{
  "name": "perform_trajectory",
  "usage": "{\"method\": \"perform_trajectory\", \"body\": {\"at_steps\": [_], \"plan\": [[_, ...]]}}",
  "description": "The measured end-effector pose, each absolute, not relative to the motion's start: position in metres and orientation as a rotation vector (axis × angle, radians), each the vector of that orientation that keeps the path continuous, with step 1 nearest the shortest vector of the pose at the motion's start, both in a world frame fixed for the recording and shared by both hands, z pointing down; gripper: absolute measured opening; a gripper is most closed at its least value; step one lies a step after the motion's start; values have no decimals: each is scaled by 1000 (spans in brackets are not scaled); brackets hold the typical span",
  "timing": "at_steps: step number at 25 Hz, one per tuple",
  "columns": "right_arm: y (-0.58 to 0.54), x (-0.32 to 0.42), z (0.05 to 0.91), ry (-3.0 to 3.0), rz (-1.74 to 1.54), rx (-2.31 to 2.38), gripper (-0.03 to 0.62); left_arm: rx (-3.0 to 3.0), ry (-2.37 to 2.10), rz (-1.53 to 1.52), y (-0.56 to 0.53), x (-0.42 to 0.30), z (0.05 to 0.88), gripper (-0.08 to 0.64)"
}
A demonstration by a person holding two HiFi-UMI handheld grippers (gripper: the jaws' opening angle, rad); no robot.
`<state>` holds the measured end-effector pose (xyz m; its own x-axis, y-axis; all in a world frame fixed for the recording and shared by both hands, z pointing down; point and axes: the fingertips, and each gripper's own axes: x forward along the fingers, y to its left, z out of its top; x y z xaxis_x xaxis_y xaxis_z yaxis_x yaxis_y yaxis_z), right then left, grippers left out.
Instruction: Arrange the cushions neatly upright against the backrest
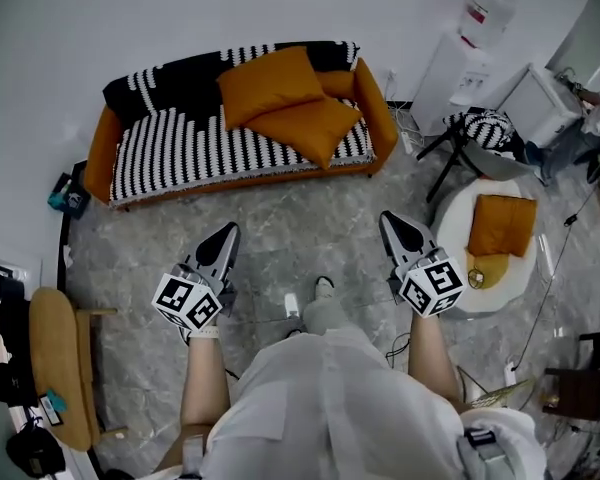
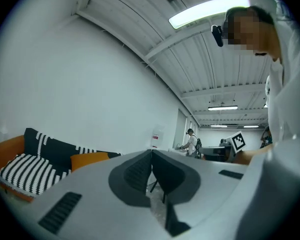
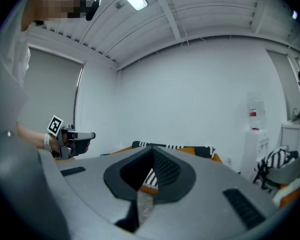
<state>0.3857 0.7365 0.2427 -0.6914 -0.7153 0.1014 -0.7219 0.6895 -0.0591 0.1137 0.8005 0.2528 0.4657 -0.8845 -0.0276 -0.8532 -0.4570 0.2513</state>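
Across the floor on the striped sofa (image 1: 150, 153), the upper cushion (image 1: 270, 83) leans askew and the lower cushion (image 1: 308, 126) lies flat, so this looks like the approach: left gripper (image 1: 223, 236) and right gripper (image 1: 395, 223), both closed and empty, must next reach them and open.

Striped sofa (image 1: 180, 153) — two orange cushions (image 1: 280, 93)

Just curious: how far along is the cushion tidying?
Nothing looks done yet: two orange square fabric cushions lie slumped, overlapping, on the black-and-white striped sofa. Nothing is in hand: the left claw and right claw are shut, empty, short of it. Left: standing both cushions against the backrest.
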Motion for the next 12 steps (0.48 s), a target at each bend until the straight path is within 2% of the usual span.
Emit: {"method": "perform_trajectory", "body": {"at_steps": [12], "plan": [[552,326,258,-2860,134,1128,8,2463,-1567,-222,635,68,266,15]]}}
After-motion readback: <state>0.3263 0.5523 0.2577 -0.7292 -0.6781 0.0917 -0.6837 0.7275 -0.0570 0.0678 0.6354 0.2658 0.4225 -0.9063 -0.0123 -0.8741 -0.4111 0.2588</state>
